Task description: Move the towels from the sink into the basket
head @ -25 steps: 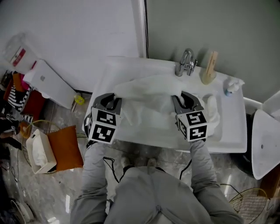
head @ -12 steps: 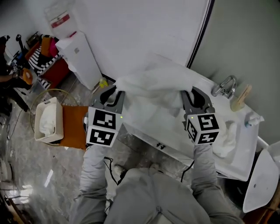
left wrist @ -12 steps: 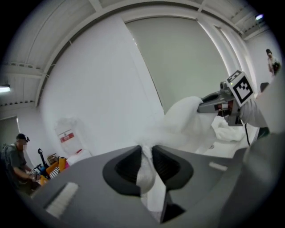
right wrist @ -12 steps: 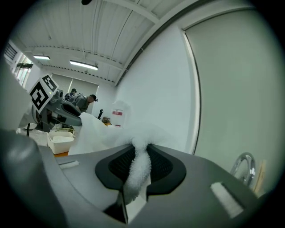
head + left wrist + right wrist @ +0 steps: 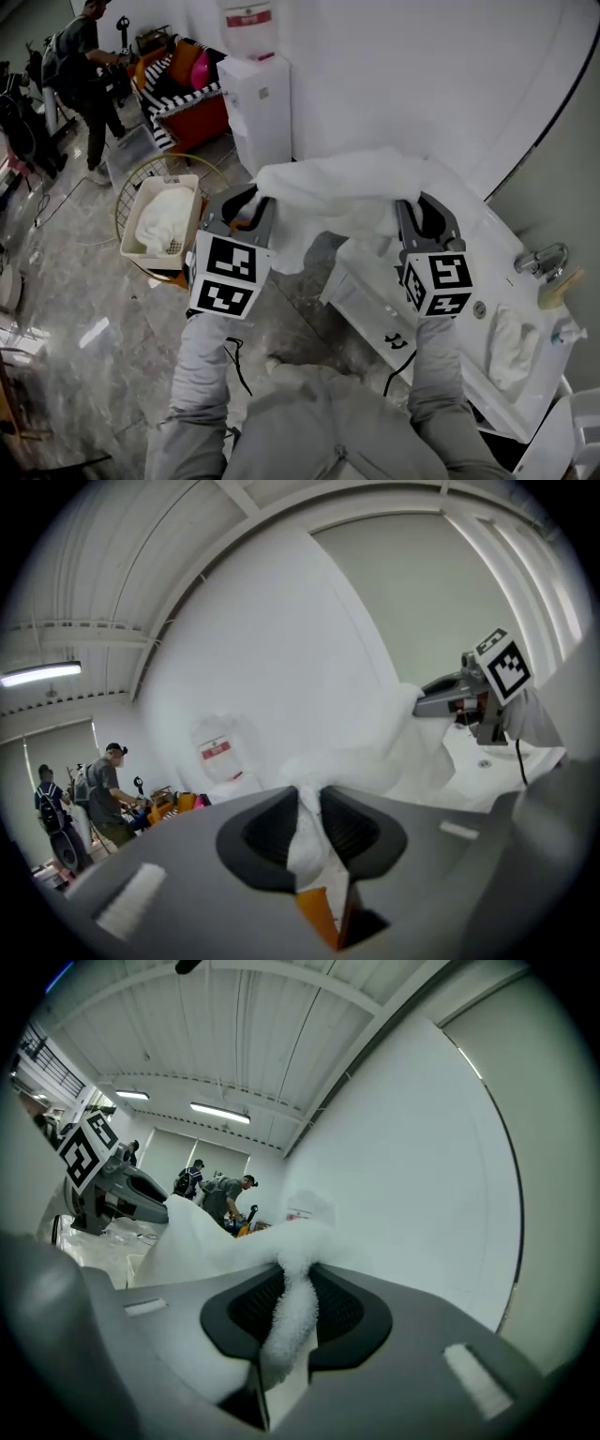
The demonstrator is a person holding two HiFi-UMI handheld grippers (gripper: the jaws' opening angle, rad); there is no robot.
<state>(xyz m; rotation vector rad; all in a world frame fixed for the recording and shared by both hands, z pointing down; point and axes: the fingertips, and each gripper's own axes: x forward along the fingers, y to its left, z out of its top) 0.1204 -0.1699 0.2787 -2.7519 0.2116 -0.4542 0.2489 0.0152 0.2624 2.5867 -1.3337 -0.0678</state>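
Both my forearms reach forward, level, side by side. My left gripper [image 5: 246,202] and right gripper [image 5: 422,211] are each clamped tight on an end of one white terry towel [image 5: 328,192], held in the air between the white ceramic sink [image 5: 487,375] and the white rectangular plastic basket [image 5: 129,242]. Towels: three. A second towel [image 5: 164,225] lies in the basket and a third towel [image 5: 514,342] in the sink.

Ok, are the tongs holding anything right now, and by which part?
One white towel, stretched between them: the left tongs are shut on its bunched left end, the right tongs on its right end.
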